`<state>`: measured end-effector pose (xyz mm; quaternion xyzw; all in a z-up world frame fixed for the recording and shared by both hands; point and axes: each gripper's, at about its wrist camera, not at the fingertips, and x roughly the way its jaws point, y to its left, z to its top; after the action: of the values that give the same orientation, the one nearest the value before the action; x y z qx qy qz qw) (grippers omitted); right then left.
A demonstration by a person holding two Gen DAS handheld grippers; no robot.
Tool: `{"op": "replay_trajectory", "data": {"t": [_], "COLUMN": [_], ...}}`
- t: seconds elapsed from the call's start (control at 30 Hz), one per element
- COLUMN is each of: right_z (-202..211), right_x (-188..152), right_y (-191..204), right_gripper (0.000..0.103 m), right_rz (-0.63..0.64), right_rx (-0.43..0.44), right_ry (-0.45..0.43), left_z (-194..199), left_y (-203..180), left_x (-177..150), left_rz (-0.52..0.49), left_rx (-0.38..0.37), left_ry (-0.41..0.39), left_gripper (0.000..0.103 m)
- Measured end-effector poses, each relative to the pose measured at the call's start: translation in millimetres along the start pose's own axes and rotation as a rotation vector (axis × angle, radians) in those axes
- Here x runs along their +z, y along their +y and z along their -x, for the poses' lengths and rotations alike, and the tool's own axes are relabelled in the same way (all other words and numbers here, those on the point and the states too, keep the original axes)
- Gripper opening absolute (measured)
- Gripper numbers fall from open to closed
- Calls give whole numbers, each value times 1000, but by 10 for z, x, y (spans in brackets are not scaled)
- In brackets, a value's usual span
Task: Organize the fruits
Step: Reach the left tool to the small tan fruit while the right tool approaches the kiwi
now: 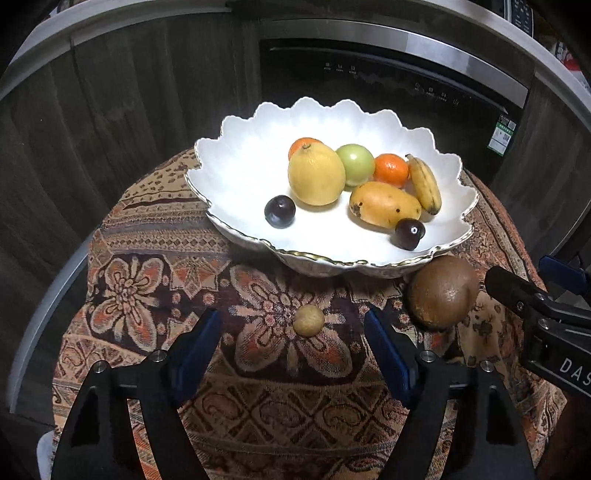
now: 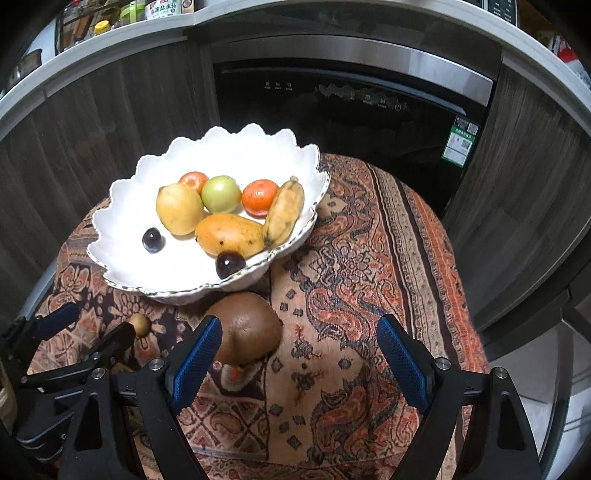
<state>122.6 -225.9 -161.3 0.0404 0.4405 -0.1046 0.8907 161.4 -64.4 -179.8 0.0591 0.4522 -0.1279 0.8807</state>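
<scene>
A white scalloped bowl (image 1: 236,173) (image 2: 122,206) holds a lemon (image 1: 316,173), a green fruit (image 1: 355,164), two oranges, a mango (image 1: 384,204), a banana (image 1: 424,182) and two dark plums. On the patterned cloth in front of it lie a small tan round fruit (image 1: 308,320) (image 2: 139,324) and a large brown round fruit (image 1: 441,291) (image 2: 248,341). My left gripper (image 1: 293,343) is open and empty, with the small fruit between and just beyond its fingertips. My right gripper (image 2: 299,349) is open and empty, its left finger (image 2: 199,354) beside the brown fruit.
The bowl stands on a small round table under a patterned cloth (image 2: 369,258). Behind it are dark wood cabinets (image 1: 129,110) and a black built-in appliance (image 2: 351,110). A counter with jars (image 2: 159,9) runs above. The cloth's right half (image 2: 351,369) lies bare.
</scene>
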Motion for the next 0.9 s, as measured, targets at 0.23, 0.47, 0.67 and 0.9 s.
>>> {"op": "replay_trajectory", "data": {"t": [0.23,0.47,0.67,0.9], "right_z": [-179,-225,-214,-192], "right_x": [-39,-47,-54,-72], "right_y": [-12,-7,40,104], "right_gripper": [86,86,87,87], "right_rz": [-6,10,38,54], "right_rx": [13,27,27,59], "right_ry": [30,18,10,8], "left_z": [-231,-367,-401,-328], "left_y": [-25,-30,-21,42], "left_x": [0,-16,-52,-52], "left_rz": [7,16,19,31], "left_rx": [-4,-8,-15,-16], "left_ry": [31,51,51,42], "left_gripper": [60,46,30,25]}}
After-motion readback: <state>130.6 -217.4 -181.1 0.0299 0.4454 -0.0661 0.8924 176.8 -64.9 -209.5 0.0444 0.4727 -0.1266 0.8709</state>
